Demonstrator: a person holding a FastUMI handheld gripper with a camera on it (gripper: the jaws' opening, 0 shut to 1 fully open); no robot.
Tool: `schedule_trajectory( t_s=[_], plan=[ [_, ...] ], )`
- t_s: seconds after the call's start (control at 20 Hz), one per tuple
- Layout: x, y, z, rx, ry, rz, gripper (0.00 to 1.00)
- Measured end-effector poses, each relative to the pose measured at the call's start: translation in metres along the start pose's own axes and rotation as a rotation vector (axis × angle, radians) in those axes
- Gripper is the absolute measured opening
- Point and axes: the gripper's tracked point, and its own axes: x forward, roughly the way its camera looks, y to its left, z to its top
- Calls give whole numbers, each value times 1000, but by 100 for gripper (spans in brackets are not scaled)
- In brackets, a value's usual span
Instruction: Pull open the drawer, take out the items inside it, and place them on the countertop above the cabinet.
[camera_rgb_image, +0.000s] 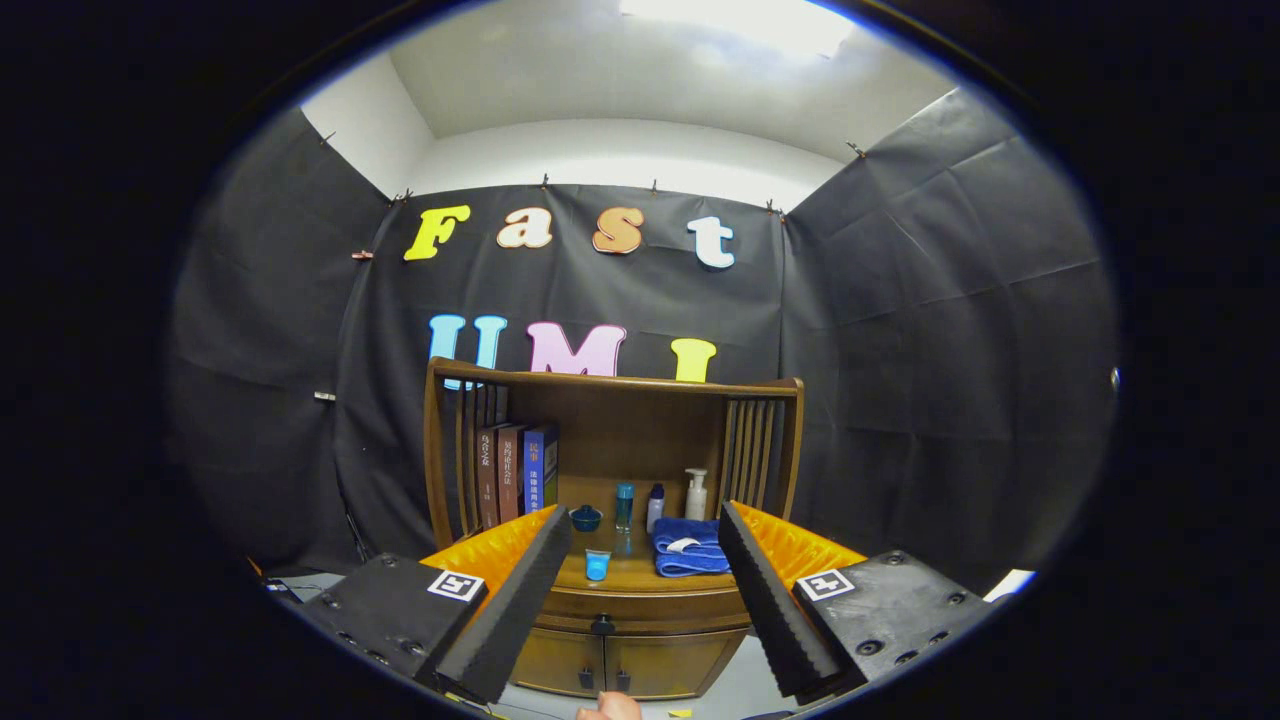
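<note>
Claw (645, 560) is spread wide, holding nothing, well back from the cabinet. Drawer (640, 606) sits flush under the worktop's (625, 578) front edge. Either way, line up square on its little knob (602, 625) before closing in.

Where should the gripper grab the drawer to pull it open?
Grip the small dark knob at the middle of the closed drawer, coming straight from the front. It sticks out from the flat front, so it looks like the only handhold. The open gripper is already facing it, fingers wide apart.
</note>
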Motion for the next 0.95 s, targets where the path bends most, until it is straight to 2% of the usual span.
schedule_trajectory(
  t_s=[0.95],
  plan=[
    [1, 1, 4, 6, -5, 3, 98]
  ],
)
